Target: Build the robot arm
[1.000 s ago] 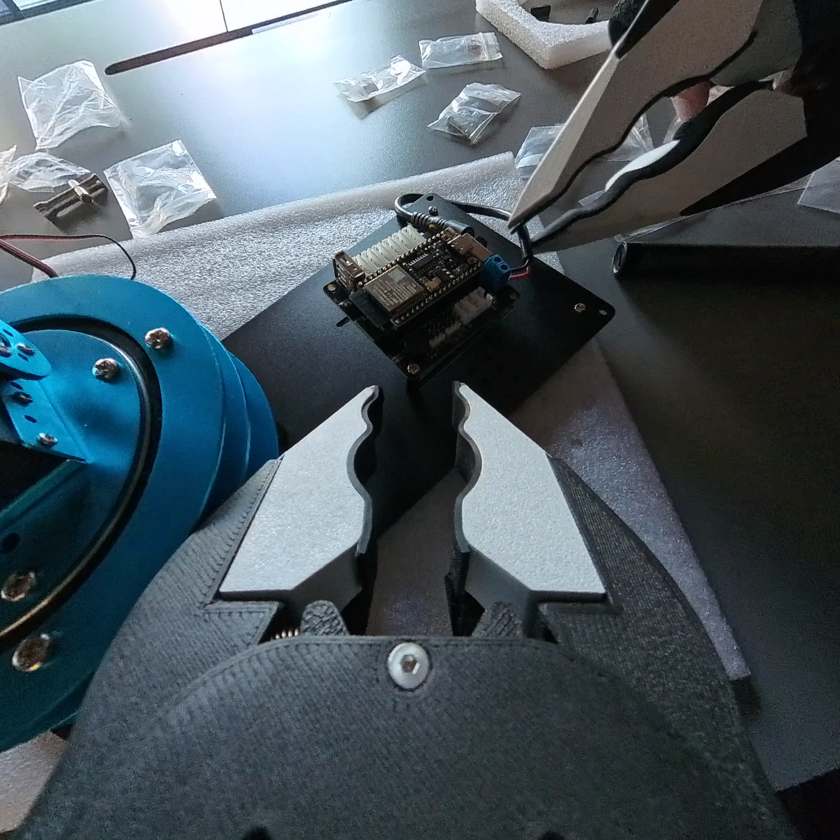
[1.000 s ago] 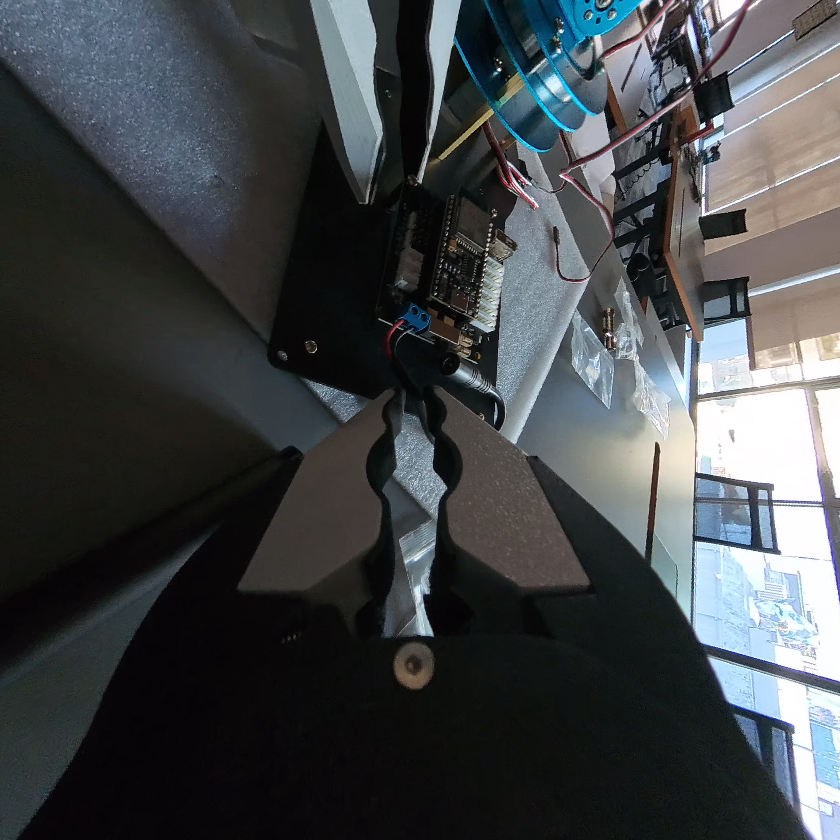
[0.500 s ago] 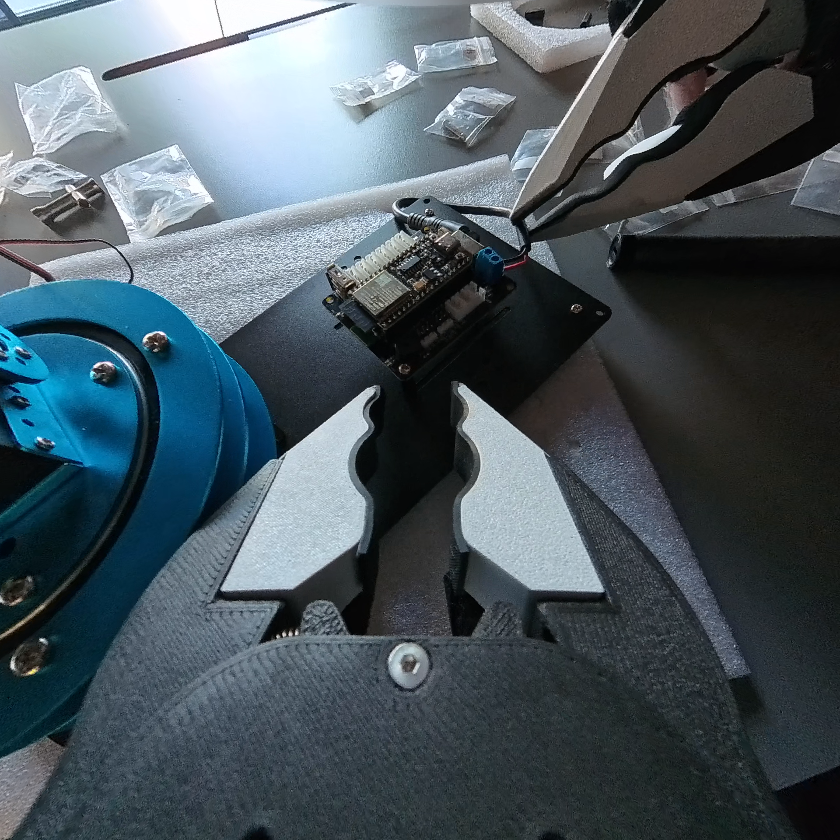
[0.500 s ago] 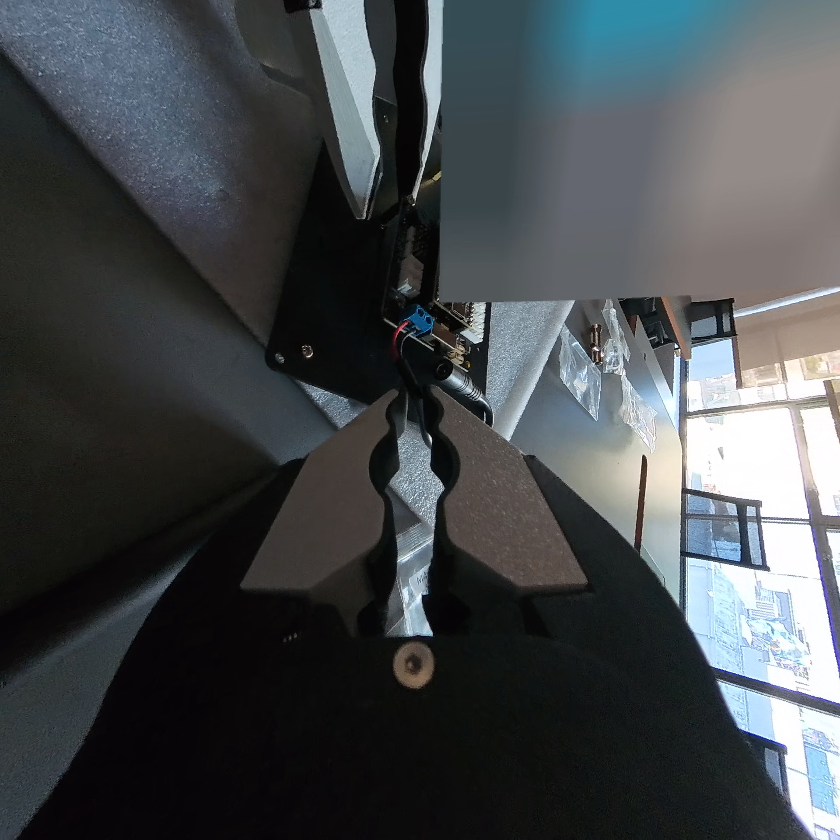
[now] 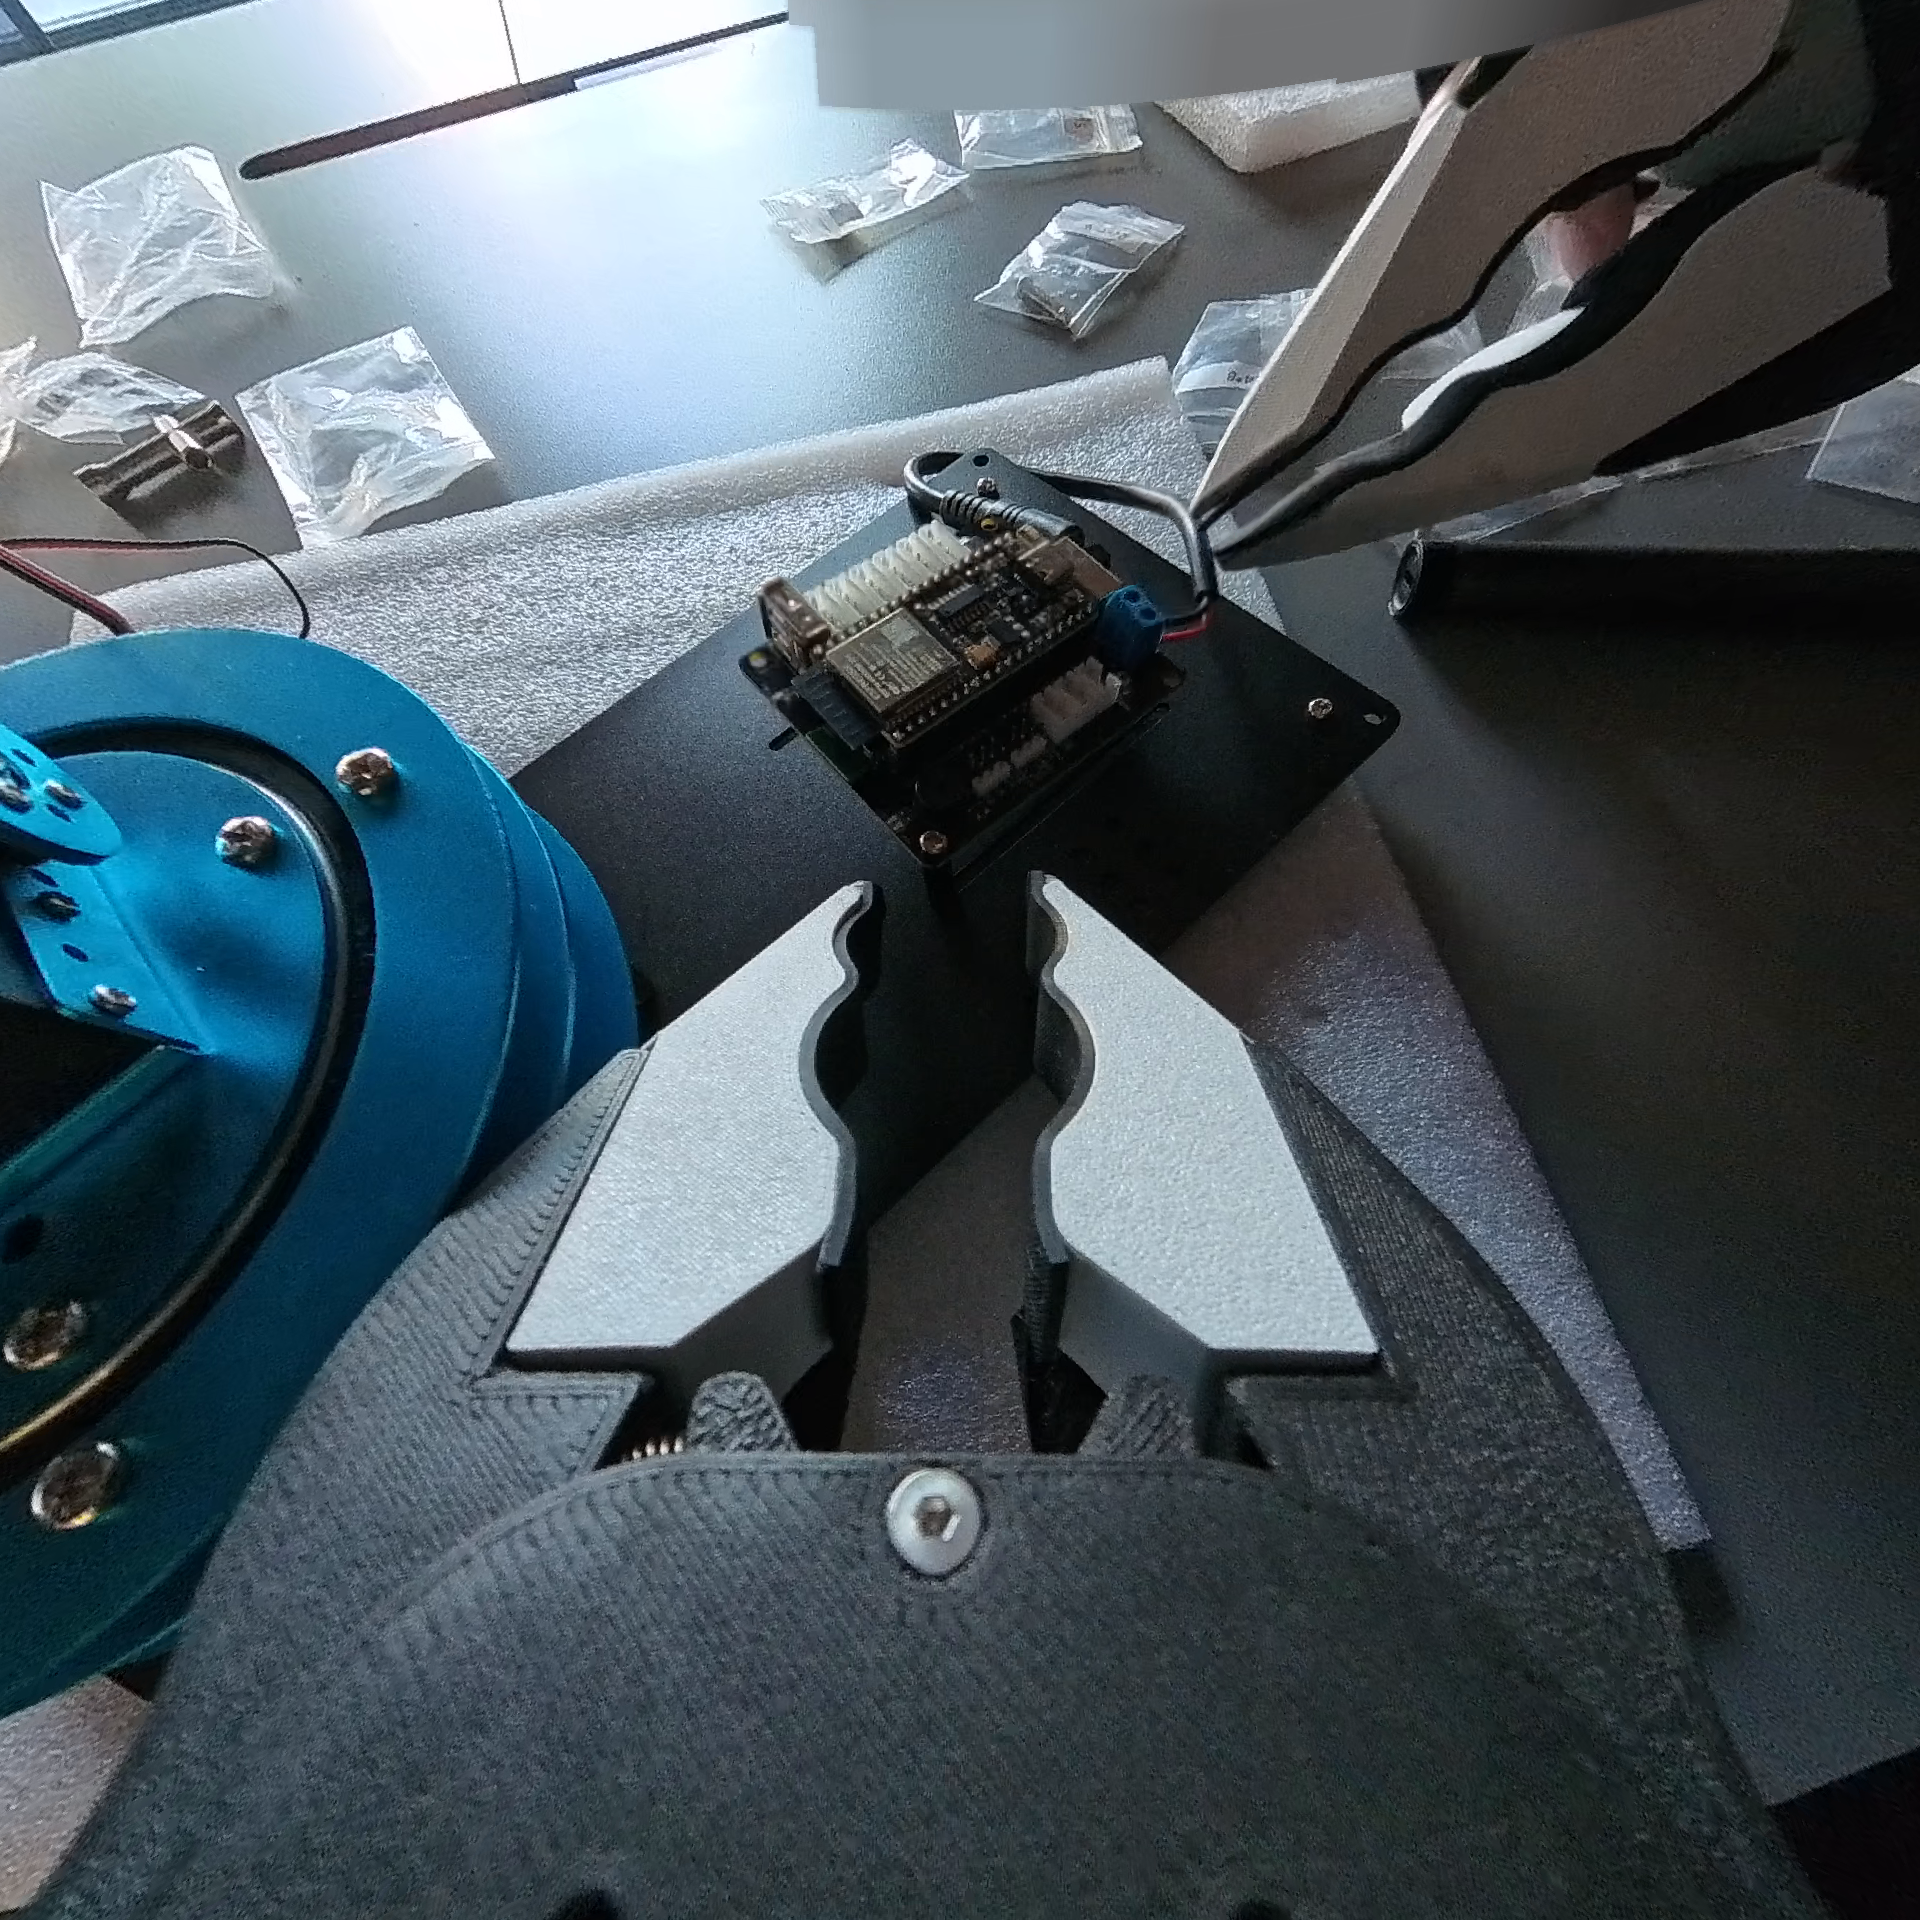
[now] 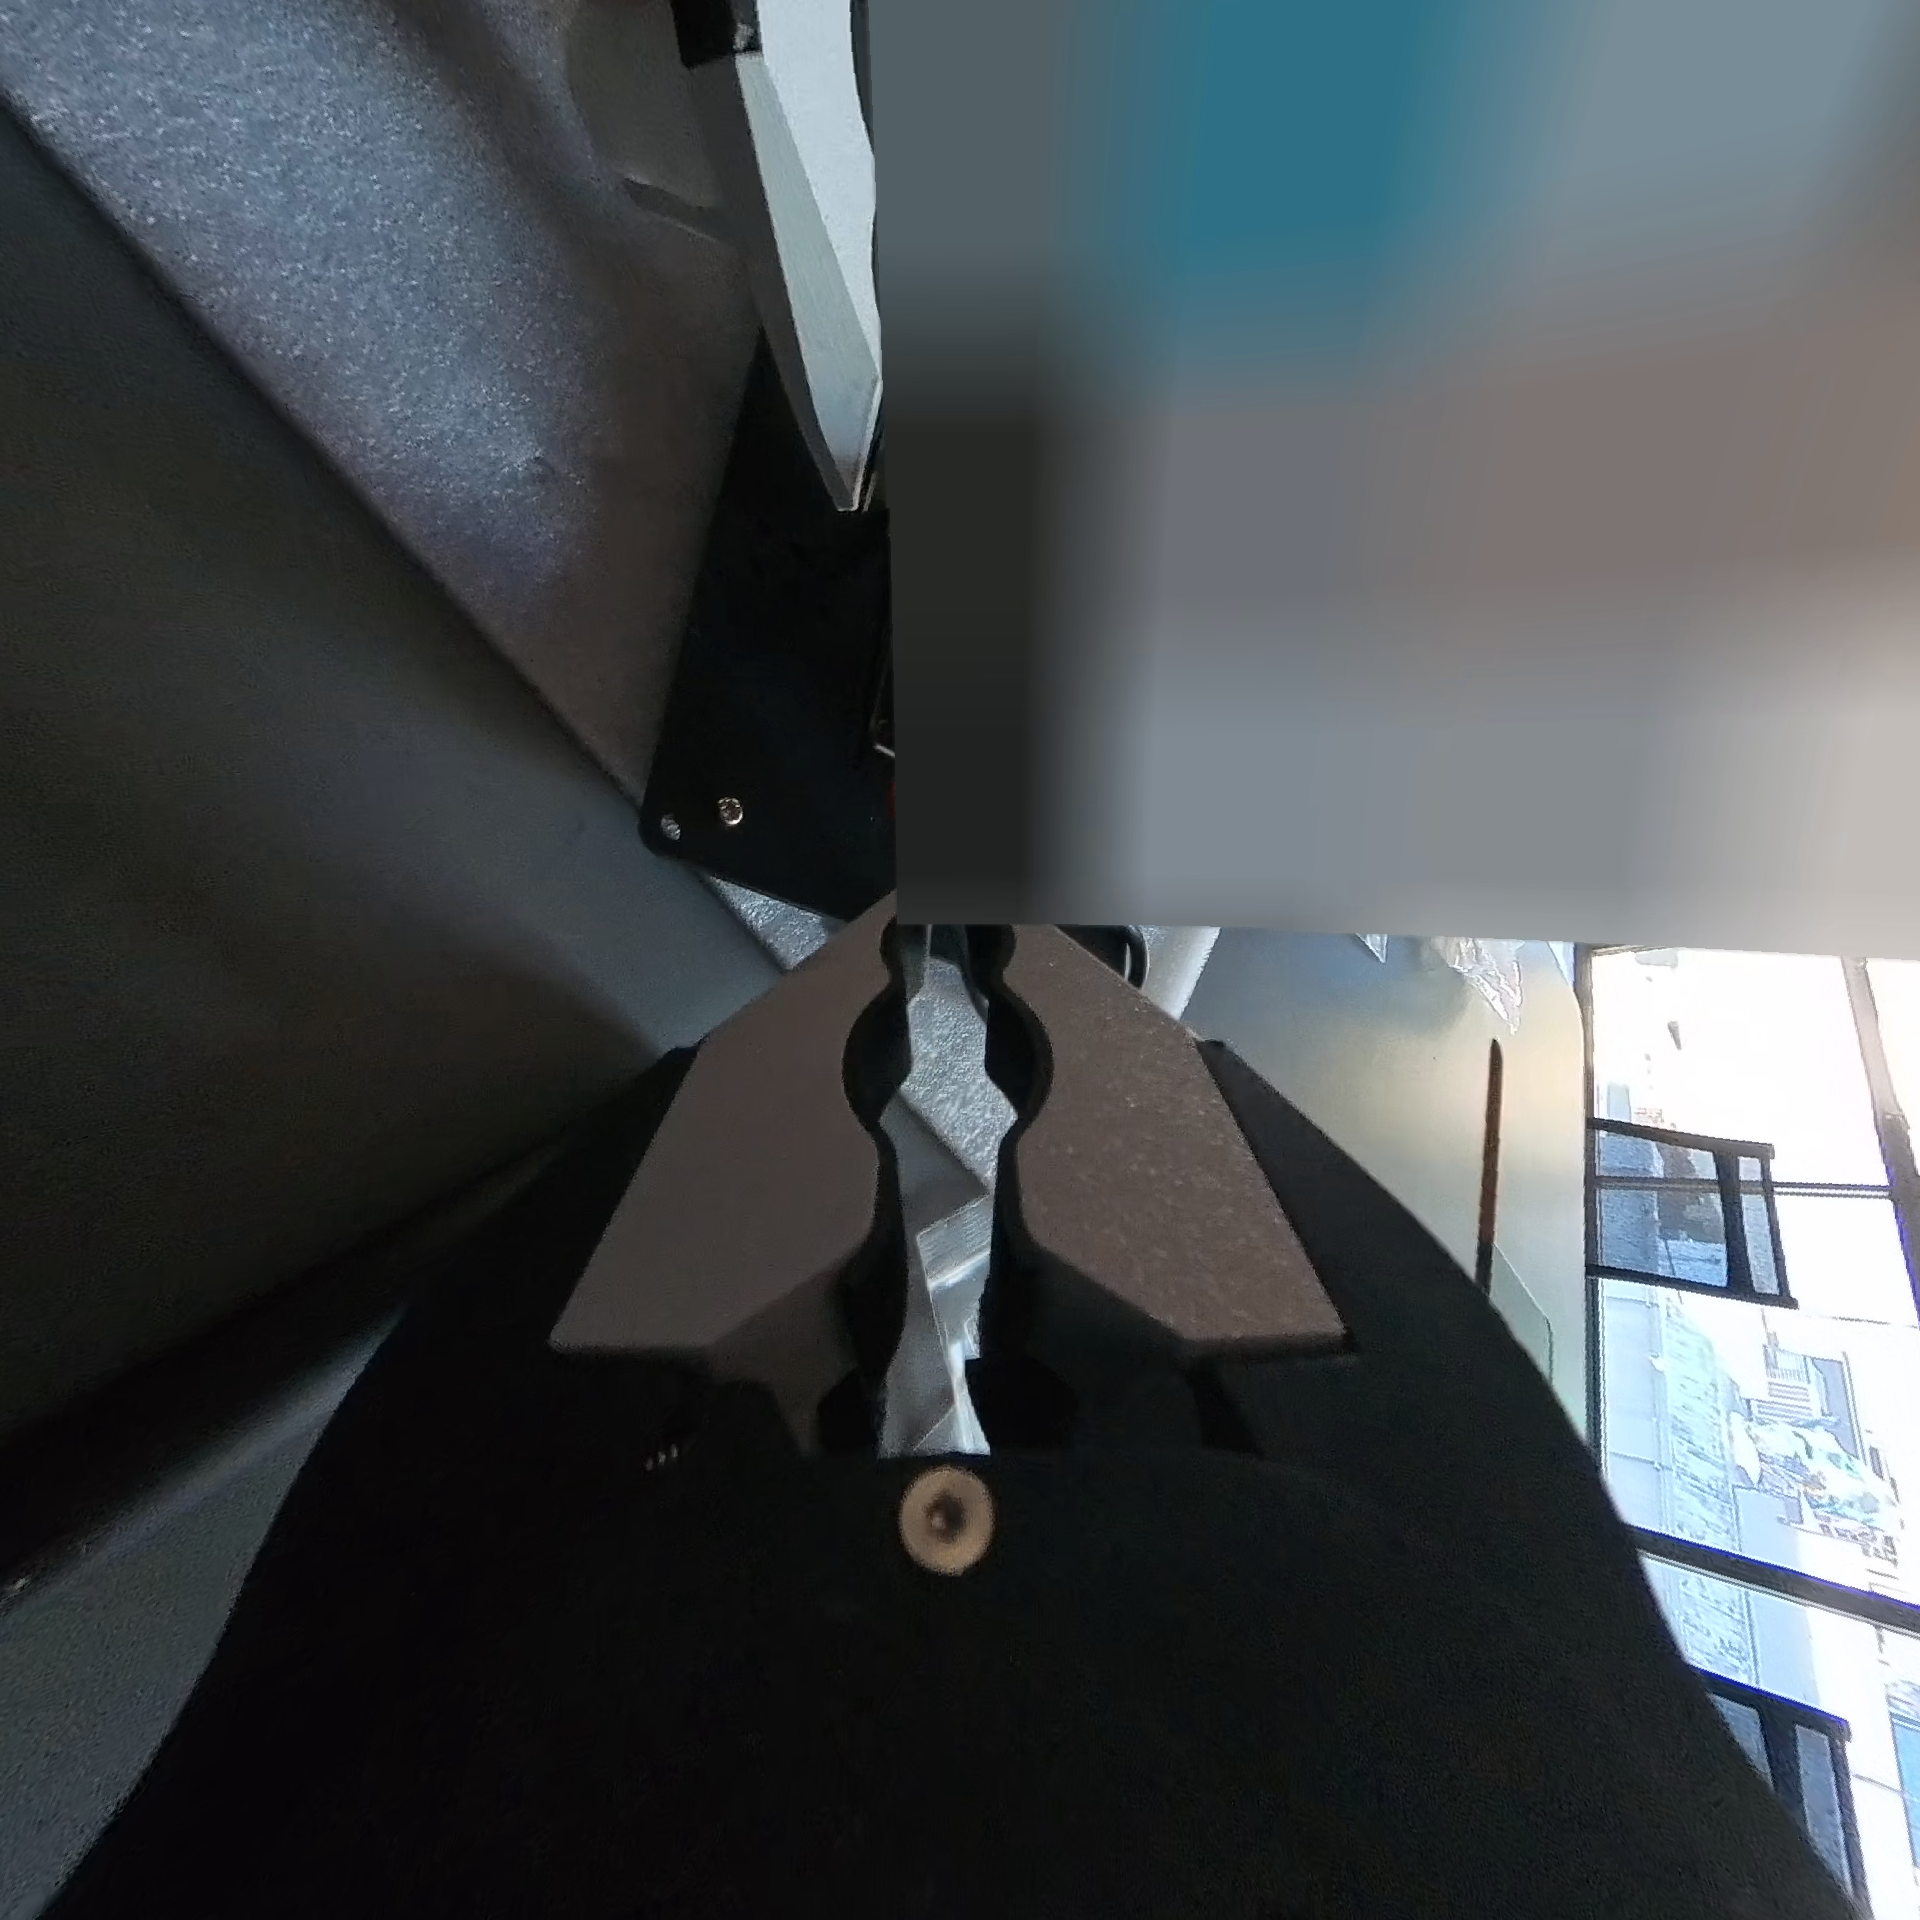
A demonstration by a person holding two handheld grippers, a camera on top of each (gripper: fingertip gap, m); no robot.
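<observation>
- My left tool [image 5: 945,914] hangs low over the black plate [image 5: 1226,842], jaws parted with a clear gap, gripping nothing.
- Its tips sit just short of the circuit board [image 5: 956,665] that stands on that plate; they don't touch the board.
- Just to the left of this tool sits the blue round assembly [image 5: 291,1039] with its screws, close beside the left finger.
- My right tool [image 5: 1210,525] comes in from the upper right of the left wrist view, jaws pinched nearly together at the tips on the black cable [image 5: 1184,520].
- That cable bends at the tips and drops toward the blue terminal block [image 5: 1132,623] at the board's corner, with a bit of red wire beside it; its other run leads to the barrel plug [image 5: 977,509] at the board's far edge.
- In the right wrist view, the tool [image 6: 940,940] shows only a thin slit between its fingers, and the tips meet the edge of a blurred patch, so the grip itself is partly hidden there.
- The plate lies on a grey foam sheet [image 5: 1340,1039] on the dark tabletop [image 5: 623,281].
- Clear plastic bags [image 5: 358,426] lie scattered across the far tabletop, well apart from both tools.
</observation>
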